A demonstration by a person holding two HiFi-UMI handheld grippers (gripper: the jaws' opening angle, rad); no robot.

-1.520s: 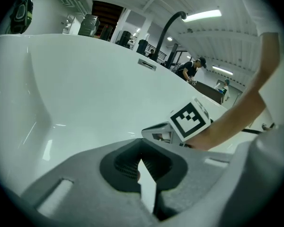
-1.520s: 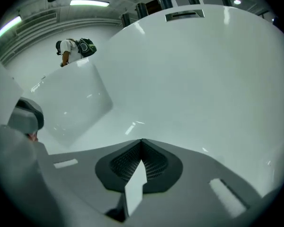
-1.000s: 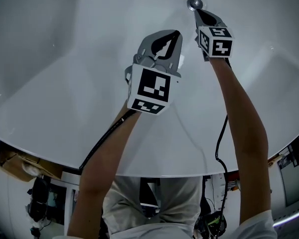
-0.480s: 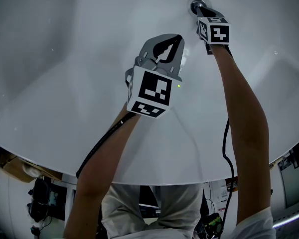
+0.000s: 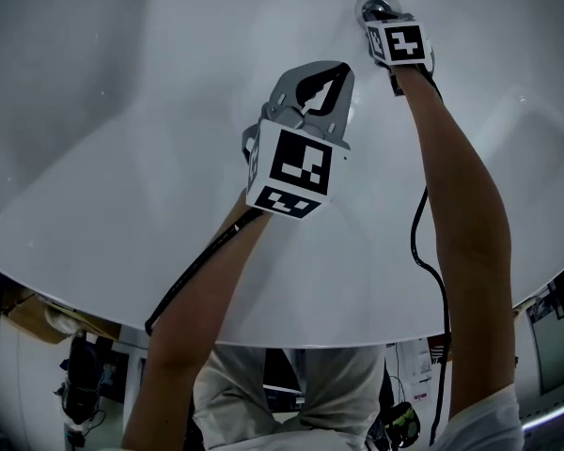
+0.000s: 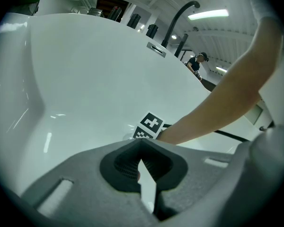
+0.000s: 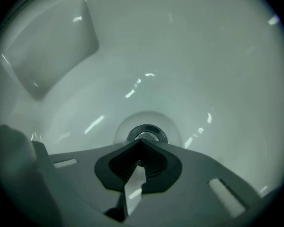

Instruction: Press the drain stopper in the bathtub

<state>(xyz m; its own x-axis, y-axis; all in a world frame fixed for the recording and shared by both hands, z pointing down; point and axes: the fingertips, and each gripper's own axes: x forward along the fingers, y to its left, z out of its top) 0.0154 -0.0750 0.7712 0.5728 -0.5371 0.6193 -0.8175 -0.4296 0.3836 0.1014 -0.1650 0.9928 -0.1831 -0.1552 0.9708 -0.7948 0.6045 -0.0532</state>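
Head view: leaning over the white bathtub (image 5: 122, 158), I hold my left tongs (image 5: 338, 67) clenched on nothing, above the sloping tub wall and well short of the drain, while my right tongs (image 5: 380, 14) reach down to the far end of the floor, where the chrome drain stopper (image 5: 373, 8) sits; the right marker cube (image 5: 398, 42) covers most of those tongs, and a black cable (image 5: 195, 272) trails back along my left arm. Left gripper view: the jaws are closed tip to tip with nothing between them, pointing across the tub toward my right forearm (image 6: 217, 105) and the right tongs' marker cube (image 6: 150, 125) low in the basin; a dark curved faucet (image 6: 179, 14) rises beyond the far rim. Right gripper view: the right tongs (image 7: 141, 140) are clenched and empty, their joined tips lying over the near edge of the drain stopper (image 7: 147, 132), though I cannot tell how hard they bear on it. The stopper is round, with no long axis, set in a shallow circular recess (image 7: 173, 126) in the tub floor, its flat shiny face turned up toward the tongs.
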